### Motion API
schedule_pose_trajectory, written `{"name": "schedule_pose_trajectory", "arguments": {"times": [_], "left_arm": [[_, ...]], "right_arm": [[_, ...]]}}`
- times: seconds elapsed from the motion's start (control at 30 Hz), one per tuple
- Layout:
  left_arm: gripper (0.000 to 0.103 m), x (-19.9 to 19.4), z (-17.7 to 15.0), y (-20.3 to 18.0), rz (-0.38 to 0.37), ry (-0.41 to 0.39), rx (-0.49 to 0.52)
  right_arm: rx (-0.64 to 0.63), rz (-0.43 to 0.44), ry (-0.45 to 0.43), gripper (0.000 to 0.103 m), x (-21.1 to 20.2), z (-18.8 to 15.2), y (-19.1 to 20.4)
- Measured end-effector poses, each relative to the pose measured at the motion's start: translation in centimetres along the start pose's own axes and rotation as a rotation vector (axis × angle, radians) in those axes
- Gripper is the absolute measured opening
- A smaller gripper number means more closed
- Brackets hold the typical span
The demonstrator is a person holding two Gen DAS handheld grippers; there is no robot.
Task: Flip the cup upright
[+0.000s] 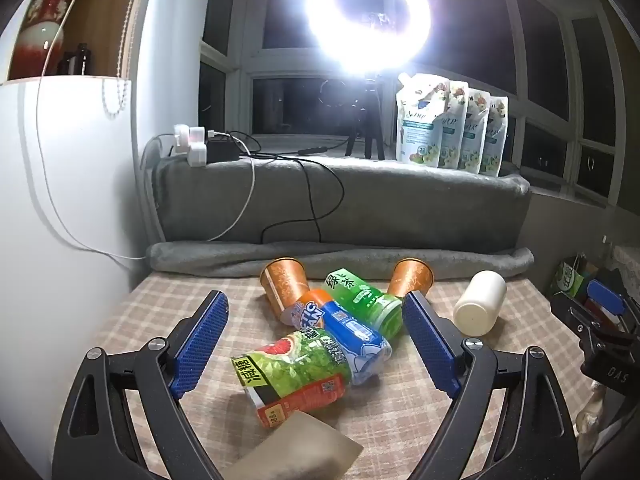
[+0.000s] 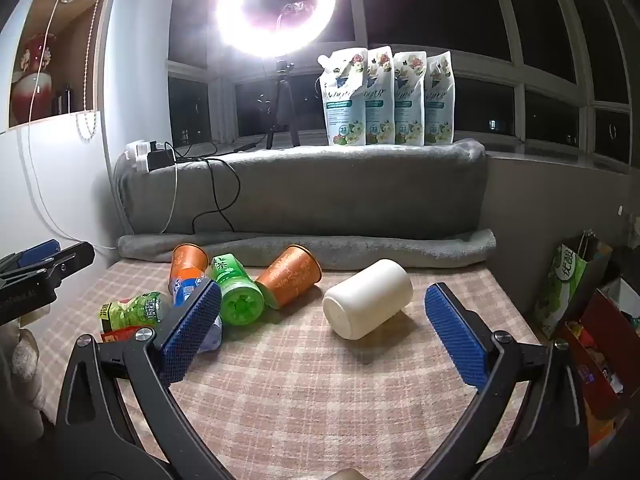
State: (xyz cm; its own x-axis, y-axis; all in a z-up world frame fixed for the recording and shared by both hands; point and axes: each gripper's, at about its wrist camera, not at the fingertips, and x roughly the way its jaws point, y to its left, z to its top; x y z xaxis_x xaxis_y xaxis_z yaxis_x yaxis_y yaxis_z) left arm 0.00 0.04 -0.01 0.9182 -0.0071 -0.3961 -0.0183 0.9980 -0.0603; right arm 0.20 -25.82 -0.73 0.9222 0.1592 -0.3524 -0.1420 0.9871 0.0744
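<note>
A white cup (image 2: 368, 299) lies on its side on the checked tablecloth (image 2: 320, 380), base toward me; it also shows at the right of the left wrist view (image 1: 480, 303). My right gripper (image 2: 322, 328) is open and empty, with the cup just ahead between its blue pads. My left gripper (image 1: 316, 340) is open and empty, with a pile of lying bottles between its pads. Two orange paper cups (image 1: 285, 286) (image 1: 412, 278) lie on their sides at the back.
A green tea bottle (image 1: 366, 300), a blue-labelled bottle (image 1: 340, 328) and a grapefruit-labelled bottle (image 1: 296, 376) lie in a heap. A grey blanket roll (image 1: 340, 258) borders the table's far edge. Ring light (image 1: 368, 16), cables and pouches (image 1: 452, 124) stand on the ledge behind. Bags (image 2: 576, 288) stand right.
</note>
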Motion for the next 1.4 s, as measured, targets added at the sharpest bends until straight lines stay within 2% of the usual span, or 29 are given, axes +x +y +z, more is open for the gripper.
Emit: {"name": "schedule_pose_trajectory", "arguments": {"times": [1.4], "left_arm": [[0.089,-0.78,0.32,-0.19,0.002,-0.003,0.008]], "right_arm": [[-0.006,-0.009,-0.004,0.103,-0.33,0.39,0.13]]}}
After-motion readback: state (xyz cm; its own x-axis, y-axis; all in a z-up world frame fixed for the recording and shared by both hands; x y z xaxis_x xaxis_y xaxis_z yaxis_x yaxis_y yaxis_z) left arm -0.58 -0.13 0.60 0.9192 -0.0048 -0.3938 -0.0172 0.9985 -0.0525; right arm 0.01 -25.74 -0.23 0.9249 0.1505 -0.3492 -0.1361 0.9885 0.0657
